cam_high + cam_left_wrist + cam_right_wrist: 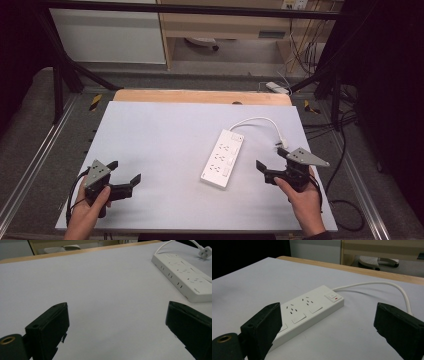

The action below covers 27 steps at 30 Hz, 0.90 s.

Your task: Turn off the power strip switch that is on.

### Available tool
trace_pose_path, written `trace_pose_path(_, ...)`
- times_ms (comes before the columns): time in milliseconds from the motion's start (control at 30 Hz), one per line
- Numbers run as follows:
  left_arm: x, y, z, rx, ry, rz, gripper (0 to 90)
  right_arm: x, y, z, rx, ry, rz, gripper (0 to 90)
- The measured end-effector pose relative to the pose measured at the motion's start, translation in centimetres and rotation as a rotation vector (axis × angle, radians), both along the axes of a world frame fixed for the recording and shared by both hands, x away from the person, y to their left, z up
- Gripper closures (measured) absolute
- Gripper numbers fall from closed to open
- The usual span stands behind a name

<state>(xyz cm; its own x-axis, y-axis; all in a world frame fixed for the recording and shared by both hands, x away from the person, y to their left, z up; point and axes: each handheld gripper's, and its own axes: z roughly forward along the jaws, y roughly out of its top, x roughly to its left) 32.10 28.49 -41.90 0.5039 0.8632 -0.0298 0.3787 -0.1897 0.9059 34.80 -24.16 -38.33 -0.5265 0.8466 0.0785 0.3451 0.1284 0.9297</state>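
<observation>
Presently, the white power strip (223, 158) lies flat on the grey table (160, 140), slanted, with its switch end toward the far edge and its white cable (260, 120) looping from that end round to a plug (283, 145) lying just right of the strip. The right gripper (272, 164) sits near the strip's right side, close to its near end, held in the person's right hand (304, 200); its jaws stand spread wide with nothing between them, and neither pad touches the strip. In the right gripper view the strip runs from the left jaw away toward the rocker switch (333, 297), which carries a red mark. The left gripper (126, 171) sits well apart from the strip, on its left, low over bare table, gripped by the left hand (90, 207); its jaws are likewise spread and hold nothing. In the left gripper view the strip lies beyond the right-hand jaw, clear of it.
</observation>
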Motion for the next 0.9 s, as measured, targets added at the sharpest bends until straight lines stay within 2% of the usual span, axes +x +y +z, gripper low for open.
trace_pose_path(100,0.0,0.0,0.0,0.003,0.002,-0.002,4.9,0.4,0.3,0.3,0.006,-0.018,-0.007,10.0)
trace_pose_path(333,0.0,-0.1,-0.1,0.005,0.002,-0.007,4.9,1.3,0.9,0.7,0.013,-0.027,-0.013,11.8)
trace_pose_path(567,0.0,-0.2,0.0,0.004,0.001,-0.008,4.9,1.8,1.8,1.2,0.013,-0.044,0.004,13.7)
trace_pose_path(900,0.0,-0.2,-0.1,0.006,0.001,-0.011,4.9,2.3,2.8,1.1,0.013,-0.053,0.025,26.4)
